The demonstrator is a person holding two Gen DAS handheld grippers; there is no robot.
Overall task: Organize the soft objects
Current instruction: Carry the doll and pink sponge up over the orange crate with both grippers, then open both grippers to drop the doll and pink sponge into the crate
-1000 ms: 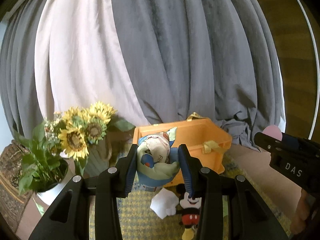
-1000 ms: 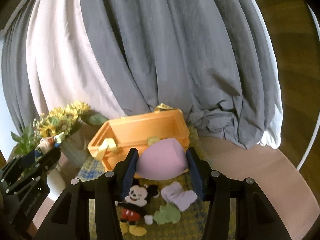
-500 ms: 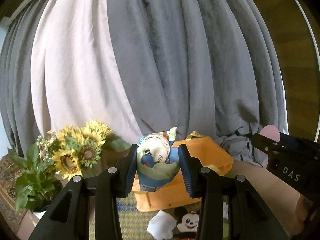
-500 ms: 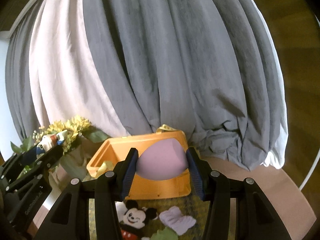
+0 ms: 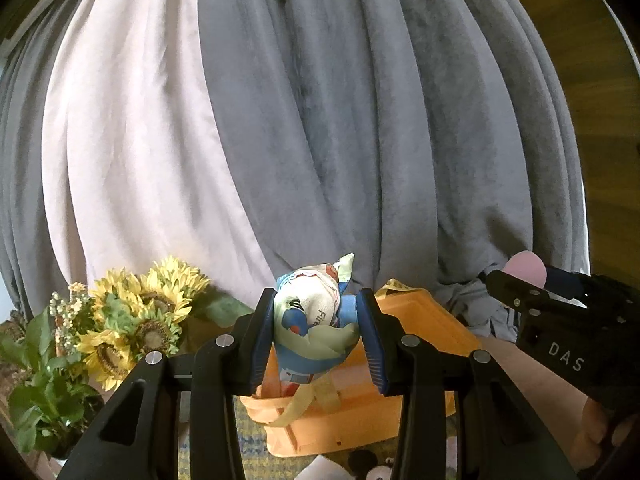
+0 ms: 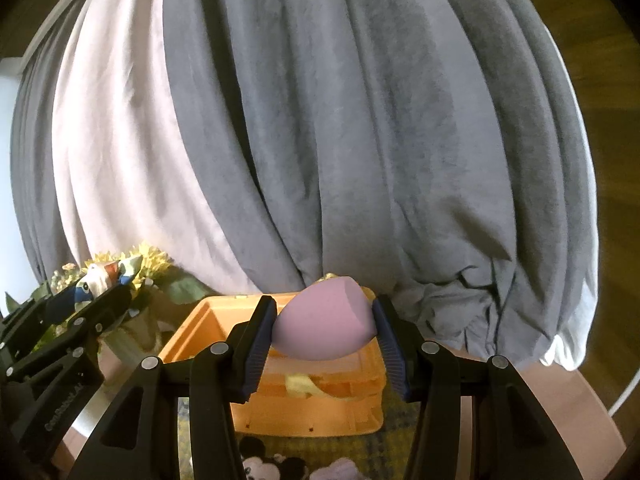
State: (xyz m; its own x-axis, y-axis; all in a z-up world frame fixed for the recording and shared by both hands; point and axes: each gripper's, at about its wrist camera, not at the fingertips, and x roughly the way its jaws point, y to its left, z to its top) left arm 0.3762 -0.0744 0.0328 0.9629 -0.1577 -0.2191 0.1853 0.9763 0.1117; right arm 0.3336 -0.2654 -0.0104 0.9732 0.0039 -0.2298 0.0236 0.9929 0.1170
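My left gripper (image 5: 316, 340) is shut on a printed blue, white and green fabric pouch (image 5: 314, 320), held in the air over the near side of the orange plastic bin (image 5: 432, 344). My right gripper (image 6: 325, 338) is shut on a pink egg-shaped sponge (image 6: 324, 330), held above the same orange bin (image 6: 192, 340). The right gripper with the pink sponge also shows at the right of the left wrist view (image 5: 560, 320). The left gripper with the pouch shows at the left of the right wrist view (image 6: 80, 300). A Mickey Mouse plush (image 6: 264, 466) lies on the mat in front of the bin.
A vase of sunflowers (image 5: 136, 320) and a green potted plant (image 5: 44, 396) stand left of the bin. Grey and pale curtains (image 5: 320, 120) hang close behind. A lilac soft item (image 6: 340, 472) lies on the patterned mat near the plush. Yellow strap handles (image 5: 308, 404) hang on the bin.
Both grippers have risen and moved toward the bin with their objects still held. The bin now sits lower and closer in both views, and most of the floor items have dropped out of sight.
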